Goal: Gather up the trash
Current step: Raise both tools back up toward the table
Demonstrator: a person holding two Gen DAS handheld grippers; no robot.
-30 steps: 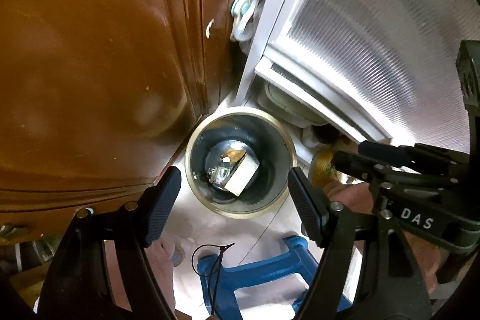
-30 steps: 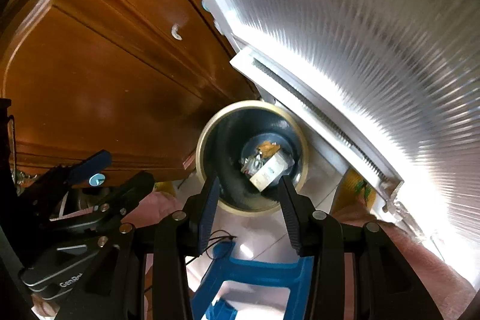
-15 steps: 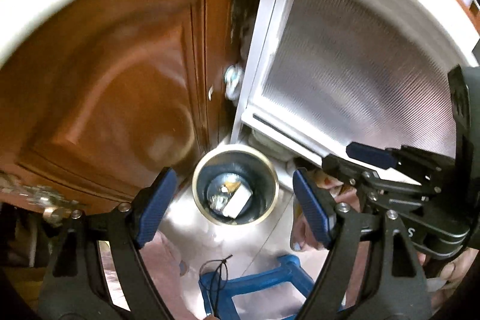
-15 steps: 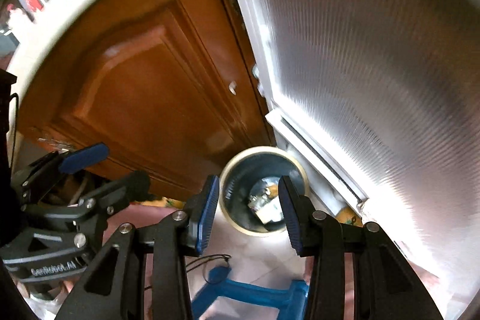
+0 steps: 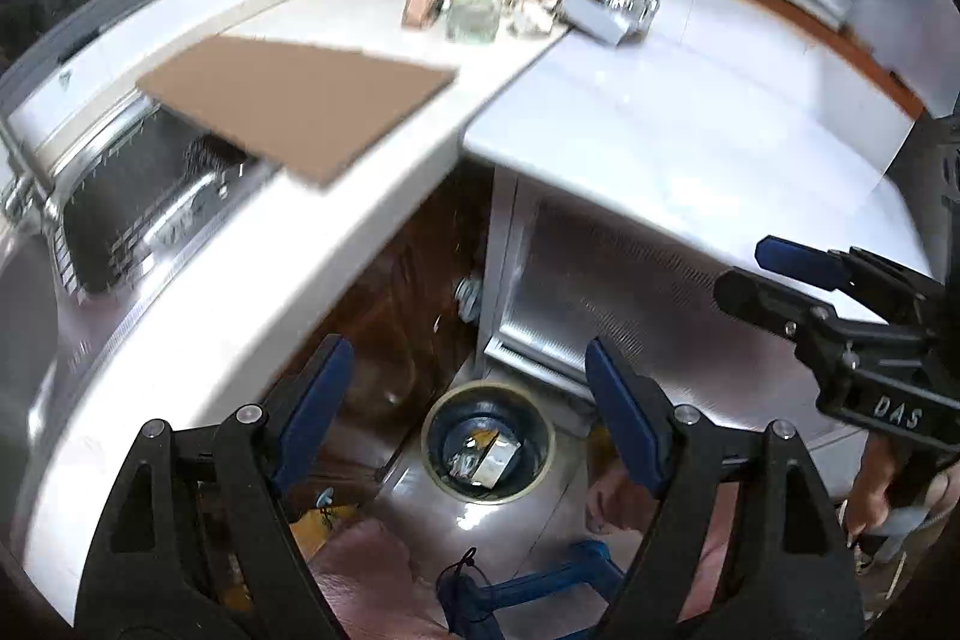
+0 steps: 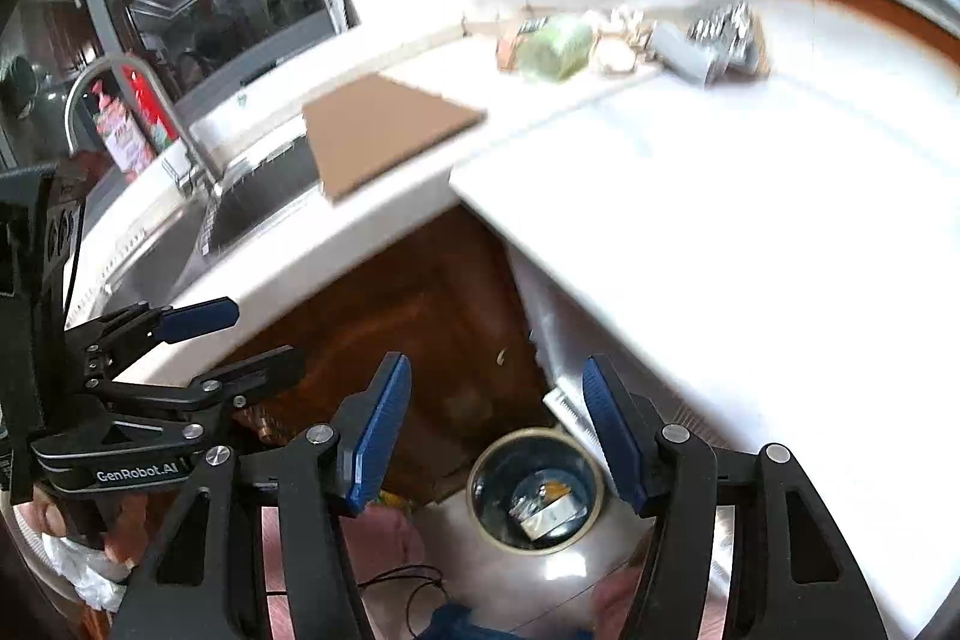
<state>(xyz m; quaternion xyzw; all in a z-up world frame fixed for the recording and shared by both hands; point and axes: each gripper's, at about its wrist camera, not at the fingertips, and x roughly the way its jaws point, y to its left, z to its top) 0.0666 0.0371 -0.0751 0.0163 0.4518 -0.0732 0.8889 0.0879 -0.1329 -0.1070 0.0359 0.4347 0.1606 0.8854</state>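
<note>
Below, on the floor, a round bin (image 5: pixel 487 441) sits between the blue-padded fingers of the left tongs (image 5: pixel 465 415), far beneath them and untouched; those fingers stand well apart with nothing between them; in the right wrist view the same bin (image 6: pixel 536 490) shows low between the right tongs (image 6: pixel 495 427), whose jaws are opening and likewise hold nothing. The bin has a pale rim and dark inside, and stands by the foot of a brown cupboard door (image 6: pixel 432 340) and a white ribbed panel (image 5: pixel 630 280); inside lies trash (image 5: pixel 483 460) (a pale carton and something crumpled and shiny, with a bit of orange). More litter (image 5: pixel 528 7) is heaped at the back of the white counter (image 5: pixel 690 124), well apart from both tongs; a brown board (image 5: pixel 300 106) lies partly over the sink (image 5: pixel 132 196).
</note>
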